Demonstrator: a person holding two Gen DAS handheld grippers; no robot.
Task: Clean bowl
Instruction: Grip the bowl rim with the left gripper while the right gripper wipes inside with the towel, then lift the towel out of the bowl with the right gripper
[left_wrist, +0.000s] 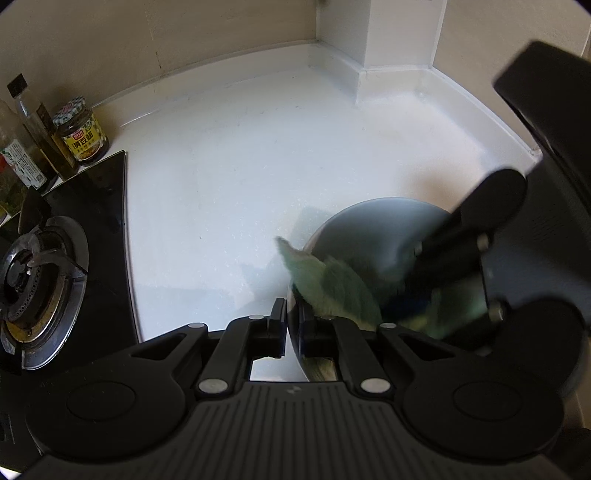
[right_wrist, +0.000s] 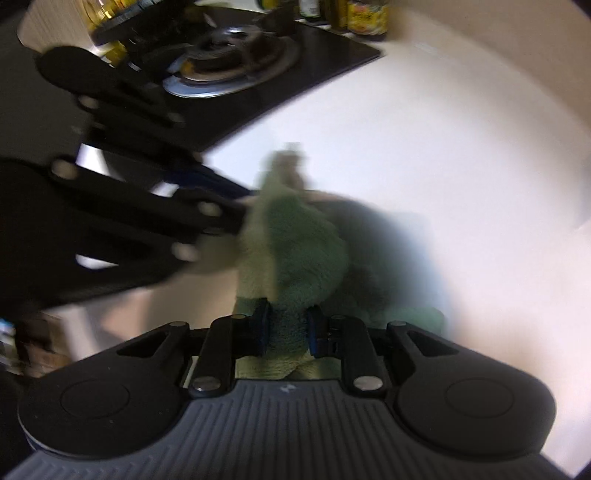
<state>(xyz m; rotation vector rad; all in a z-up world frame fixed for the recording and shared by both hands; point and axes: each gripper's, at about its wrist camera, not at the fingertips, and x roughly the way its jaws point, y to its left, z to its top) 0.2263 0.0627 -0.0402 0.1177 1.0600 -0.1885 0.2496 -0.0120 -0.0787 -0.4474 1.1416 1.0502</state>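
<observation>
My left gripper (left_wrist: 291, 330) is shut on the rim of a steel bowl (left_wrist: 373, 221), which it holds tilted above the white counter (left_wrist: 229, 177). My right gripper (right_wrist: 286, 328) is shut on a green cloth (right_wrist: 299, 251) and presses it into the bowl (right_wrist: 373, 236). In the left wrist view the cloth (left_wrist: 332, 288) lies inside the bowl and the right gripper (left_wrist: 458, 258) reaches in from the right. In the right wrist view the left gripper (right_wrist: 221, 210) comes in from the left, blurred.
A black gas hob with a burner (left_wrist: 40, 284) lies to the left, also in the right wrist view (right_wrist: 229, 59). A sauce jar (left_wrist: 83, 131) and oil bottles (left_wrist: 40, 136) stand behind it by the wall. A wall corner post (left_wrist: 395, 40) rises at the back.
</observation>
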